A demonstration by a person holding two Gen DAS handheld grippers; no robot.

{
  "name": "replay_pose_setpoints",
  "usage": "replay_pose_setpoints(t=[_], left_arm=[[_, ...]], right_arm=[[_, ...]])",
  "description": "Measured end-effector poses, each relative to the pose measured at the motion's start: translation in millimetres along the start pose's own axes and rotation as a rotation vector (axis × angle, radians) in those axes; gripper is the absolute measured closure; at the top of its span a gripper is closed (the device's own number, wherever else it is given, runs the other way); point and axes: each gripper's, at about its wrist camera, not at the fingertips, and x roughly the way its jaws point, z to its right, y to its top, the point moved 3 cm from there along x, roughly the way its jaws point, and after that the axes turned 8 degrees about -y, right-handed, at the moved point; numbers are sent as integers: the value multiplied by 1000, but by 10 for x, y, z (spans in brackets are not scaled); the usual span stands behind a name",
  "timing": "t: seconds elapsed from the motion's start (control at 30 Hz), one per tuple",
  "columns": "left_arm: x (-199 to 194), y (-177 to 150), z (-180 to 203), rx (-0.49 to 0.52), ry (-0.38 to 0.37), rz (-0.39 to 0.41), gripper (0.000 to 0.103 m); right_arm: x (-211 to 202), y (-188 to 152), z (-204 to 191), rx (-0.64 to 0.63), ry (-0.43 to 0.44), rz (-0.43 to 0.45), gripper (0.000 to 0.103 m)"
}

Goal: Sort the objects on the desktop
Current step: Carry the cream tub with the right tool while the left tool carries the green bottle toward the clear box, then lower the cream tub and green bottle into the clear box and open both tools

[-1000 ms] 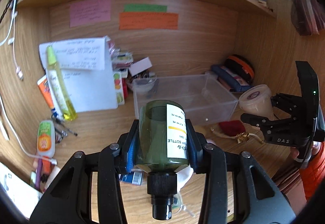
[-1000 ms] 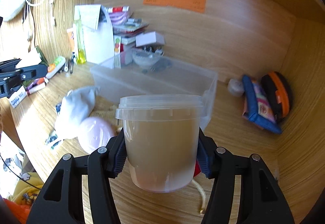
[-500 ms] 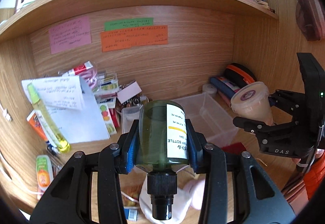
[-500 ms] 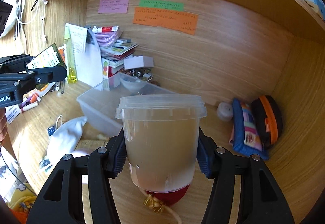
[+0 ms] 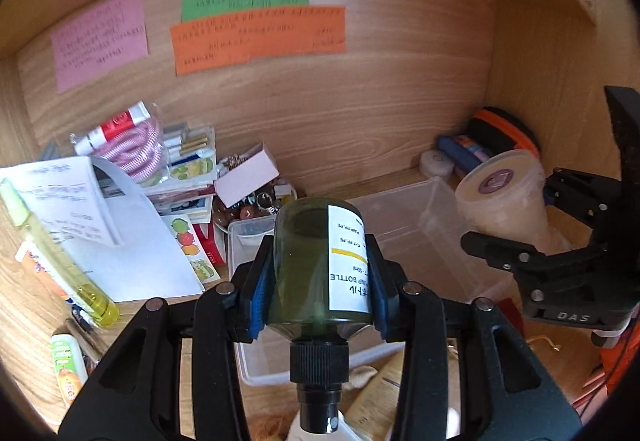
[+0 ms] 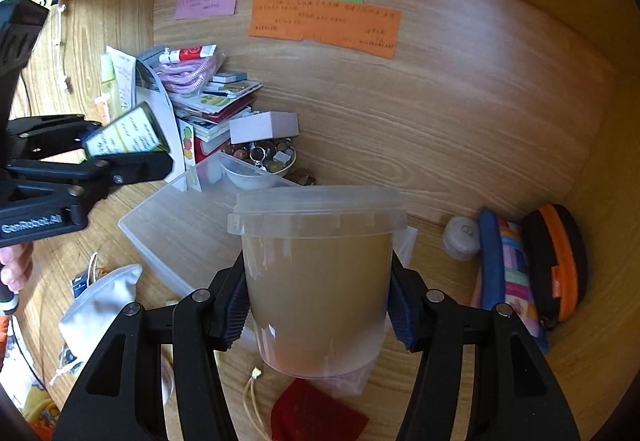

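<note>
Jaws of our left gripper [image 5: 320, 283] pinch a green pump bottle [image 5: 318, 267]; those of our right gripper [image 6: 318, 307] clamp a lidded tub [image 6: 316, 281] of tan liquid, both above the clear bin [image 6: 180, 225] on the bench [image 6: 440, 373].

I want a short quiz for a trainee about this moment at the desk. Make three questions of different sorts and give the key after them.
1. True or false: the left tool is shut on a green bottle.
2. Multiple choice: what does the right tool hold? A) a red pouch B) a lidded tub of tan contents C) a white box
3. Fill in: the clear bin on the desk has ____ inside it as far as the views show.

Key: 1 true; 2 B; 3 nothing
</note>
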Motion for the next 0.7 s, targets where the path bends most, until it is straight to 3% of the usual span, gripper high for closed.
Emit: replay_pose_setpoints(t=[0.3, 0.7], left_arm=[[522, -55, -231, -17, 9, -98, 62], [1019, -109, -306, -35, -32, -209, 62]], right_arm=[[435, 60, -3, -18, 29, -53, 49], [869, -28, -62, -76, 30, -155, 49]])
